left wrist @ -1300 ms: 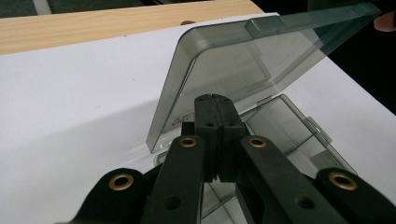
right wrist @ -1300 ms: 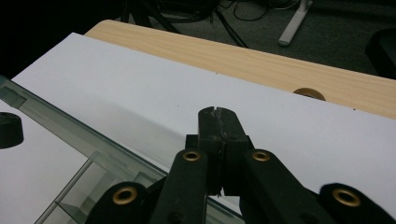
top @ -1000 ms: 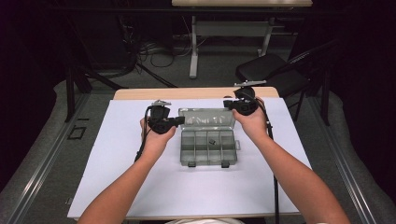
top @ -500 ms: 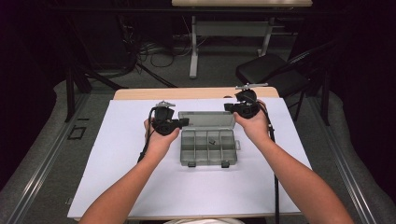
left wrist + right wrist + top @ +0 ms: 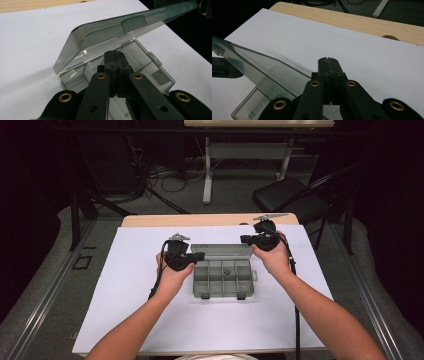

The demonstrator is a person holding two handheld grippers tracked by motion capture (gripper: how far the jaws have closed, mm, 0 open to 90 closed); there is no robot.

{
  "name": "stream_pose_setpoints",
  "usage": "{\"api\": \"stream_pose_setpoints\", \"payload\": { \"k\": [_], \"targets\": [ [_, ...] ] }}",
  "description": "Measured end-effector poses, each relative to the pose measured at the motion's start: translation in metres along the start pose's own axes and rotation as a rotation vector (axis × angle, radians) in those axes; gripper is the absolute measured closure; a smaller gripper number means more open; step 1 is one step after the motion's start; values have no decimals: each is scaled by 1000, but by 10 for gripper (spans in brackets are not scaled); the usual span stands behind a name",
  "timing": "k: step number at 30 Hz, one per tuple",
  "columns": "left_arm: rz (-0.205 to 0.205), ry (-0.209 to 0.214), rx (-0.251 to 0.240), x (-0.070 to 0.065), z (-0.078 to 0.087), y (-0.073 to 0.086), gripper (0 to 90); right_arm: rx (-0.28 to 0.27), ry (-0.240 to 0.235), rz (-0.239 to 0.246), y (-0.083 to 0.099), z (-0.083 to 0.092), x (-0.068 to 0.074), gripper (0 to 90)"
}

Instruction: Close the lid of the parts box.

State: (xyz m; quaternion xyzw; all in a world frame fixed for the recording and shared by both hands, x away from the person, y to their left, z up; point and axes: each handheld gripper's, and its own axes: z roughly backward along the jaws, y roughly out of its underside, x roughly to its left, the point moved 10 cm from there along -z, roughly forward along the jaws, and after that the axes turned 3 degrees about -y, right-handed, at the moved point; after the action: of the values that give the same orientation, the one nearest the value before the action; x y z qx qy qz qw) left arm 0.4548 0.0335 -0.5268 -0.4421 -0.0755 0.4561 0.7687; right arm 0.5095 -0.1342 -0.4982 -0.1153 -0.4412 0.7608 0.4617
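A clear grey compartment box [image 5: 222, 282] lies in the middle of the white sheet, its hinged lid [image 5: 221, 251] raised at the back. One compartment holds a small dark piece [image 5: 226, 271]. My left gripper [image 5: 199, 256] is at the box's left rear corner. In the left gripper view its jaws are shut, tips [image 5: 114, 53] over the box [image 5: 152, 72] just below the tilted lid [image 5: 112, 32]. My right gripper [image 5: 245, 239] is at the lid's right rear corner, jaws shut [image 5: 328, 60], with the lid [image 5: 269, 72] slanting beneath and to the left of it.
The white sheet [image 5: 125, 310] covers a wooden table [image 5: 200, 219] whose far strip is bare. A dark chair [image 5: 287, 197] and a table's legs with cables stand on the floor beyond. Both forearms reach in from the bottom edge.
The left gripper has moved right, up to the box's left corner. The right gripper has dropped slightly towards the lid, and the lid looks tilted a little further forward.
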Motion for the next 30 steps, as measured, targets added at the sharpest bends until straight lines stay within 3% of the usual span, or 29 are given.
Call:
{"api": "stream_pose_setpoints", "payload": {
  "k": [20, 30],
  "targets": [
    [-7, 12, -19, -4, 6, 18, 900, 23, -30, -3, 23, 6, 3, 900],
    [-15, 19, -23, -3, 5, 39, 900, 47, -58, -3, 44, 9, 9, 900]
  ]
}}
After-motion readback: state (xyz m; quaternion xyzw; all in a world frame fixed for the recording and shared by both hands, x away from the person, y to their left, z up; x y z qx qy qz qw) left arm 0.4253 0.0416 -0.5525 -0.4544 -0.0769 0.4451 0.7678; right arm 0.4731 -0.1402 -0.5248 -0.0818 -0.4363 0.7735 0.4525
